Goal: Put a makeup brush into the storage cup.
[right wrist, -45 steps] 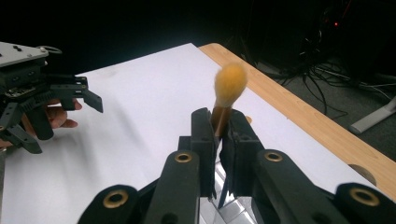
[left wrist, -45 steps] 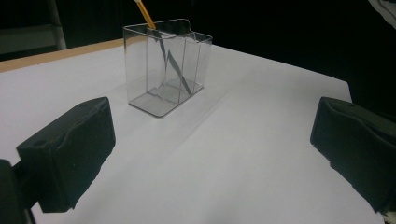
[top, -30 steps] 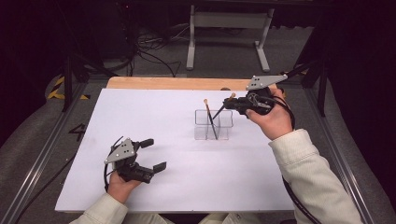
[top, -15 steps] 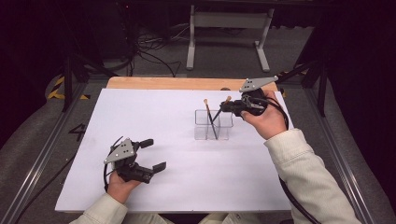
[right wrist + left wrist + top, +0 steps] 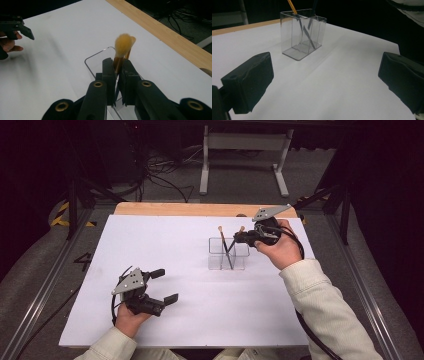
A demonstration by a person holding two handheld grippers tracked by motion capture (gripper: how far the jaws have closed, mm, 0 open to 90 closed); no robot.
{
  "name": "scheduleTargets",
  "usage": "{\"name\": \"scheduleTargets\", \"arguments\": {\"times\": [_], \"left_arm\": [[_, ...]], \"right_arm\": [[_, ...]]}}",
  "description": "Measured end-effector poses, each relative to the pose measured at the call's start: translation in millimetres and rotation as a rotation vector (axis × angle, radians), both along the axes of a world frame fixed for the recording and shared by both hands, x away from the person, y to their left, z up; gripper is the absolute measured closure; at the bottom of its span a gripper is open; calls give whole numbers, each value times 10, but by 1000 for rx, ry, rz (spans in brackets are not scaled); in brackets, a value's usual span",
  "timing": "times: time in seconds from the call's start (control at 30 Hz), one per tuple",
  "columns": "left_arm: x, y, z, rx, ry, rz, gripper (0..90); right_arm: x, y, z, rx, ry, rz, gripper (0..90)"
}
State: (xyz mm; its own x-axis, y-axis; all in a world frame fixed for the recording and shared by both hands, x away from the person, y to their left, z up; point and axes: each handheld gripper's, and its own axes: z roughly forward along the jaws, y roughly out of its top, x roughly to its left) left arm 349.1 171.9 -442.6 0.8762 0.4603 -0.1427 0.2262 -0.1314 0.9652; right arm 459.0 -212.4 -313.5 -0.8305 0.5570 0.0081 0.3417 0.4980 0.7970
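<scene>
From above, the right gripper (image 5: 239, 238) is sinking lower than a second ago, lowering a brush (image 5: 235, 240) into the clear holder (image 5: 228, 254); insertion is likely nearly done. The left gripper (image 5: 164, 285) is resting wide open, empty, with open table (image 5: 165, 240) around.

Along the left gripper's jaws, the holder is standing well apart.

Along the right gripper's jaws, they are clamping the brush handle over the holder's rim, with the table edge near.

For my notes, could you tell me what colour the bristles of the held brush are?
Yellow-orange, clearest in the right gripper view: fluffy brush head.

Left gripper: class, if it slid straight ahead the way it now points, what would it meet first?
Probably the clear holder with the brushes; the left gripper is open, with bare white table between, though depth is uncertain.
</scene>
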Motion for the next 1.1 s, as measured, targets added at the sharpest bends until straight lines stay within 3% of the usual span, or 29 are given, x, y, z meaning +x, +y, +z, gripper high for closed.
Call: {"name": "scheduleTargets", "arguments": {"times": [1.1], "left_arm": [[16,-5,-5,-7,4,-8,9]], "right_arm": [[54,5,-166,-2,32,-1,839]]}}
